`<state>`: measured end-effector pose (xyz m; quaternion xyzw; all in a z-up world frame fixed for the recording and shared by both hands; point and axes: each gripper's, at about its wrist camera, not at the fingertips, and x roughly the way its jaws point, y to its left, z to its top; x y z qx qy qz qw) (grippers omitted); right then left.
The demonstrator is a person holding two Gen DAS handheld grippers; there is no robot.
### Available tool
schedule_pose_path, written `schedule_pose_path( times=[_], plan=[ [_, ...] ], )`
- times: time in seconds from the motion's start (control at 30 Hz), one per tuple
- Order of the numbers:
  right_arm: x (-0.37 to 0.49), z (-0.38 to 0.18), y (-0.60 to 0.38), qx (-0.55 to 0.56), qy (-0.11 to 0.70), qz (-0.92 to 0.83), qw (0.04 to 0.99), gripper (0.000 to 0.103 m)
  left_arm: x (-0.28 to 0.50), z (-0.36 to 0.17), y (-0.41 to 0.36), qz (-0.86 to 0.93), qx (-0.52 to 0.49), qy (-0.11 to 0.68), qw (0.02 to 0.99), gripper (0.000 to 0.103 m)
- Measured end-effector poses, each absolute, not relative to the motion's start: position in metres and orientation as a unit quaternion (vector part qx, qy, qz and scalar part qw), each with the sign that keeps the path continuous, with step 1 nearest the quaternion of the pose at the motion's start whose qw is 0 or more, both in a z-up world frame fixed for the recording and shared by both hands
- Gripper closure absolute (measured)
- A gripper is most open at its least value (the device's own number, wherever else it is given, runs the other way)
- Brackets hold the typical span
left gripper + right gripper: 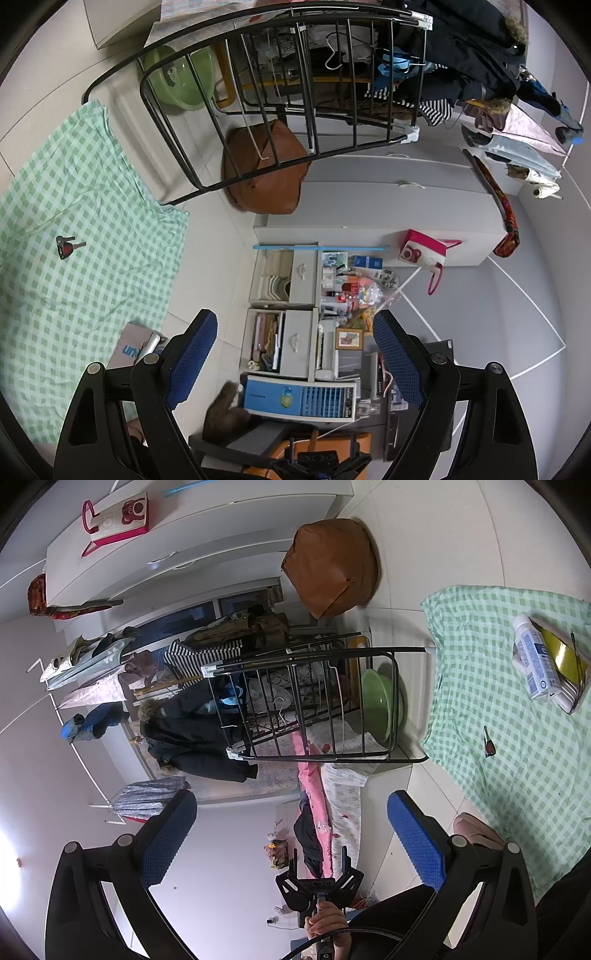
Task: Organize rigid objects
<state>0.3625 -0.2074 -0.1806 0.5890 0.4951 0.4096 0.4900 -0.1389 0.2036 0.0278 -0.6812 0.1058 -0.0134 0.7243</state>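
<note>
While both grippers, left (293, 354) and right (291, 834), gape empty, a red-headed key (68, 246) lies flat on green-checked cloth (74, 295).

A soft, wrinkled green-checked cloth (85, 236) is lying matt on glossy pale floor tiles (207, 236). On the cloth, a key (68, 246) is showing a metal blade and dark plastic head. Beside the cloth, a black metal rack (321, 701) is gleaming faintly, with a shiny green plastic basin (382, 705) behind it.
</note>
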Motion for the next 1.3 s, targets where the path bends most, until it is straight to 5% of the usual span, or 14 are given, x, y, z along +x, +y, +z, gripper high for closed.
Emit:
schedule_pose_path(
  times=[1.3],
  plan=[
    [0.361, -0.182, -0.207, 0.594, 0.502, 0.387, 0.495, 0.000, -0.133, 0.030, 0.200, -0.019, -0.673, 0.109, 0.731, 0.017]
  ],
)
